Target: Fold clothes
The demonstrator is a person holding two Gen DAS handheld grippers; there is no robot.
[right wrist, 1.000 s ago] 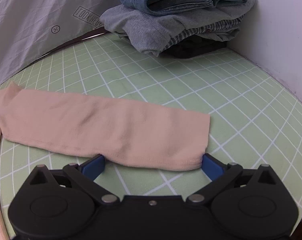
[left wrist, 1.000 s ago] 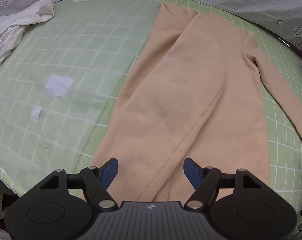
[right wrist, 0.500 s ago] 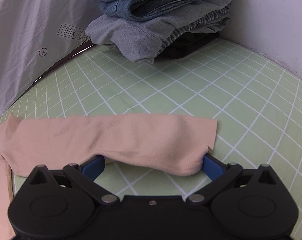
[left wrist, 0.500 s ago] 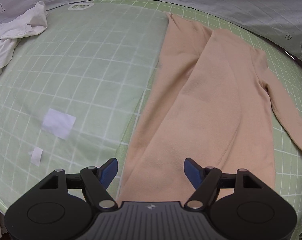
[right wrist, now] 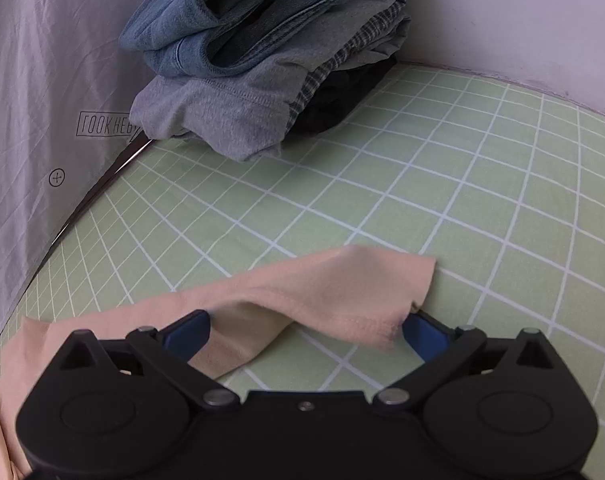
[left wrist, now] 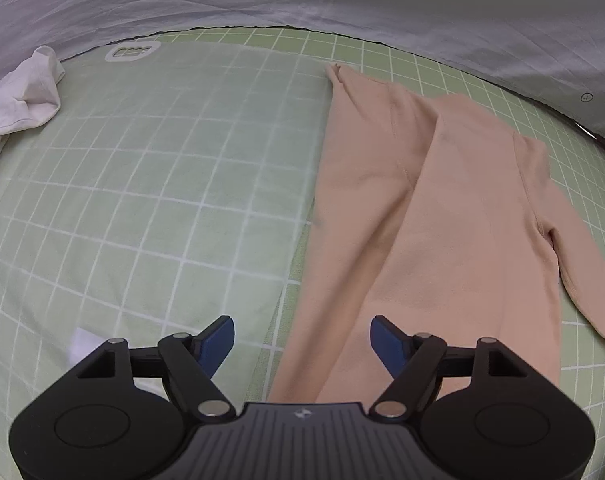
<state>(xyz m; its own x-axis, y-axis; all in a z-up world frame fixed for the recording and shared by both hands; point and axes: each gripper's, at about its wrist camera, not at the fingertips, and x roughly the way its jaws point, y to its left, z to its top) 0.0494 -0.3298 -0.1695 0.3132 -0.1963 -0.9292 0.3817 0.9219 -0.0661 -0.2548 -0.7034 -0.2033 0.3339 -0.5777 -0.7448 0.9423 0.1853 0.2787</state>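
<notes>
While a white garment (left wrist: 18, 96) lies crumpled at the far left of the green grid mat (left wrist: 162, 184), the left gripper (left wrist: 302, 340) hangs with jaws spread and empty, having drawn back from the peach top (left wrist: 442, 216), one sleeve already folded across its body. Further right, the right gripper (right wrist: 304, 322), jaws wide around the other sleeve's cuff (right wrist: 342, 292), has lifted it off the mat since a second ago, suggesting the second sleeve fold is starting. Only the right view shows the stacked clothes (right wrist: 262, 60); only the left shows the whole top.
</notes>
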